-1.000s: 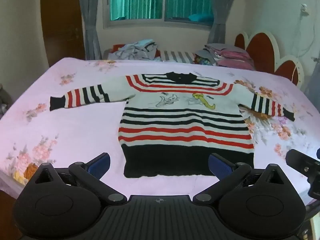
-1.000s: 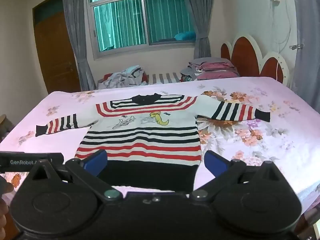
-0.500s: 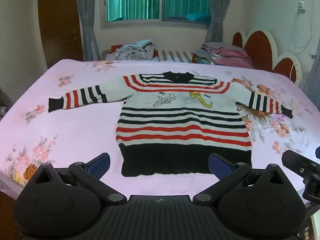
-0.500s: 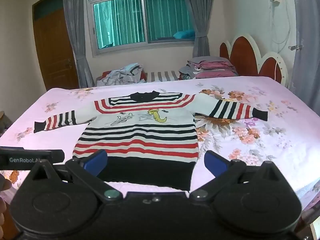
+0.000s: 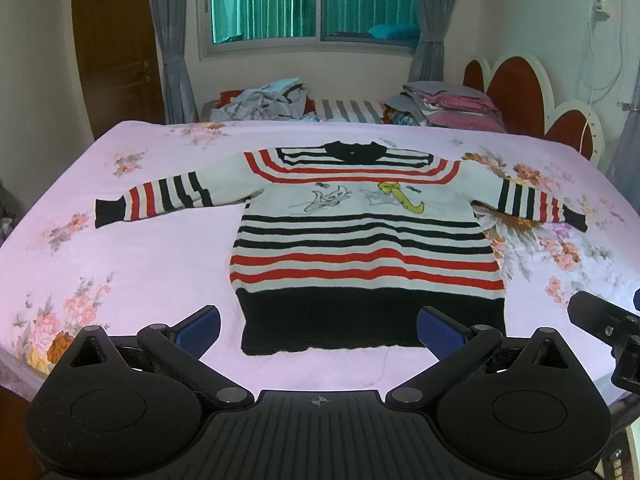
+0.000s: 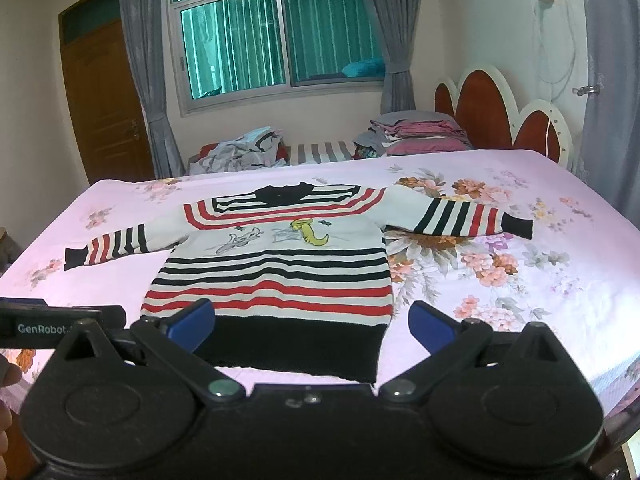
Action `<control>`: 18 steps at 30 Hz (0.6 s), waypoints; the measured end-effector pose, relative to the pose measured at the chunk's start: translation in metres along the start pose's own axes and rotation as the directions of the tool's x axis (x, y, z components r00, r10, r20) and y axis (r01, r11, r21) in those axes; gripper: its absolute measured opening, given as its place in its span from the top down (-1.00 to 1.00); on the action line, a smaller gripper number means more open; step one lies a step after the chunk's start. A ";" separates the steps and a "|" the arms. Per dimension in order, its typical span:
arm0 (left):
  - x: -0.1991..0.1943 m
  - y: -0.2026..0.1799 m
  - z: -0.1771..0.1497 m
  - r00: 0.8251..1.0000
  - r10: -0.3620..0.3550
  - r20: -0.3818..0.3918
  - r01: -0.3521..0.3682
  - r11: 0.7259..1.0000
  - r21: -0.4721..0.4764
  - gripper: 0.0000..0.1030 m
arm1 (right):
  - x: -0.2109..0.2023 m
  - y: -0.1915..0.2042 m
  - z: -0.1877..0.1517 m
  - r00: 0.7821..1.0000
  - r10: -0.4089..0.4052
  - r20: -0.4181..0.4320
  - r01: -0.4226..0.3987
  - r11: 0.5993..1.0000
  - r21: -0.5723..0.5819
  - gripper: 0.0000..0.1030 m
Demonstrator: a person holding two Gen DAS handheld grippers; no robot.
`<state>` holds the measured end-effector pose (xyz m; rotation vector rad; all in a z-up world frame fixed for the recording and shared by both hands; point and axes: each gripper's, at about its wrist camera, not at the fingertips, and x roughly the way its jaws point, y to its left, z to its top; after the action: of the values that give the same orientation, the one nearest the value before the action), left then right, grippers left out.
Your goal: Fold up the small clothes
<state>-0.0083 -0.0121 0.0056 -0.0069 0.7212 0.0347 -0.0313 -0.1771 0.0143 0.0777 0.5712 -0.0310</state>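
Observation:
A small sweater [image 5: 360, 248] with red, black and white stripes and a cartoon print lies flat on the pink floral bedsheet [image 5: 140, 264], sleeves spread to both sides, black hem nearest me. It also shows in the right wrist view [image 6: 276, 264]. My left gripper [image 5: 318, 330] is open and empty, hovering just short of the hem. My right gripper [image 6: 312, 322] is open and empty, over the hem's near edge. The right gripper's tip shows at the right edge of the left wrist view [image 5: 600, 320].
A loose heap of clothes [image 5: 264, 100] and a stack of folded clothes [image 5: 448, 108] lie beyond the far end of the bed. A red and white headboard [image 5: 520, 92] stands at the right. The bed's near edge runs just under the grippers.
Both grippers have pulled back and risen slightly, so the sweater sits a little farther and higher in each view. The sweater has not moved. Both jaws stay open.

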 end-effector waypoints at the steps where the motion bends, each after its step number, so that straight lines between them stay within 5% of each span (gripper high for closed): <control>1: 0.000 -0.001 0.000 1.000 0.001 0.000 -0.001 1.000 0.000 -1.00 | 0.000 0.000 0.000 1.000 -0.001 0.000 0.001 1.000 -0.001 -0.99; 18: 0.006 -0.007 0.004 1.000 0.009 -0.002 -0.009 1.000 0.003 -1.00 | 0.007 -0.006 0.001 1.000 -0.001 -0.006 0.001 1.000 0.008 -0.99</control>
<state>-0.0011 -0.0185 0.0049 -0.0003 0.7229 0.0425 -0.0253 -0.1829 0.0110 0.0852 0.5767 -0.0343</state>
